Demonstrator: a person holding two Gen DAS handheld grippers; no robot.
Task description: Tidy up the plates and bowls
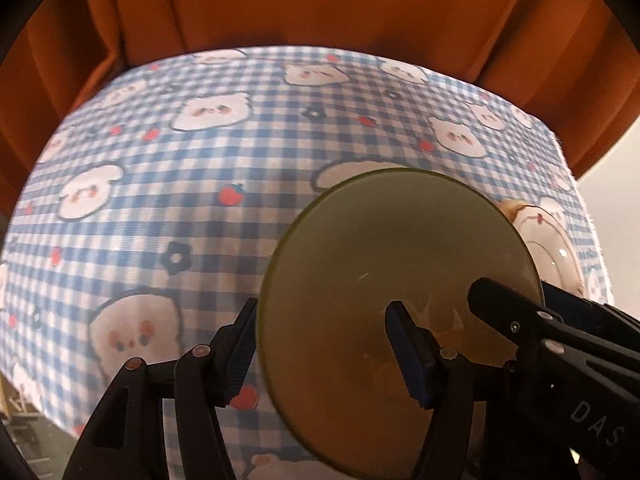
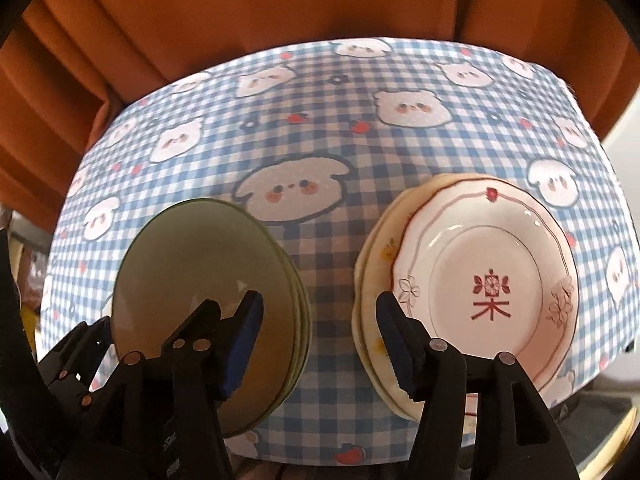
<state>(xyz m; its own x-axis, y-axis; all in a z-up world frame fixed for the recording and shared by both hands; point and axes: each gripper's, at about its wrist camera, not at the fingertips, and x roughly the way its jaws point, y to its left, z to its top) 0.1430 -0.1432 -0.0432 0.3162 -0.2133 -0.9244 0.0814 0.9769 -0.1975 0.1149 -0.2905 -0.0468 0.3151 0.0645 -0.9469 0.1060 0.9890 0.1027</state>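
A stack of green bowls (image 2: 192, 280) sits on the checked tablecloth at the left of the right wrist view; it fills the lower right of the left wrist view (image 1: 380, 272). A stack of white plates with red markings (image 2: 480, 280) sits at the right. My left gripper (image 1: 324, 344) is open, its jaws straddling the bowl's near rim, and it shows at lower left in the right wrist view (image 2: 86, 334). My right gripper (image 2: 320, 340) is open and empty, above the cloth between bowls and plates; its finger (image 1: 520, 316) reaches over the bowl's right side.
The table (image 2: 320, 128) wears a blue checked cloth with bear faces. Orange curtains (image 2: 240, 8) hang behind it. The table's right edge (image 1: 576, 168) lies just past the plate stack (image 1: 556, 240). The back and left parts of the cloth (image 1: 160, 200) are bare.
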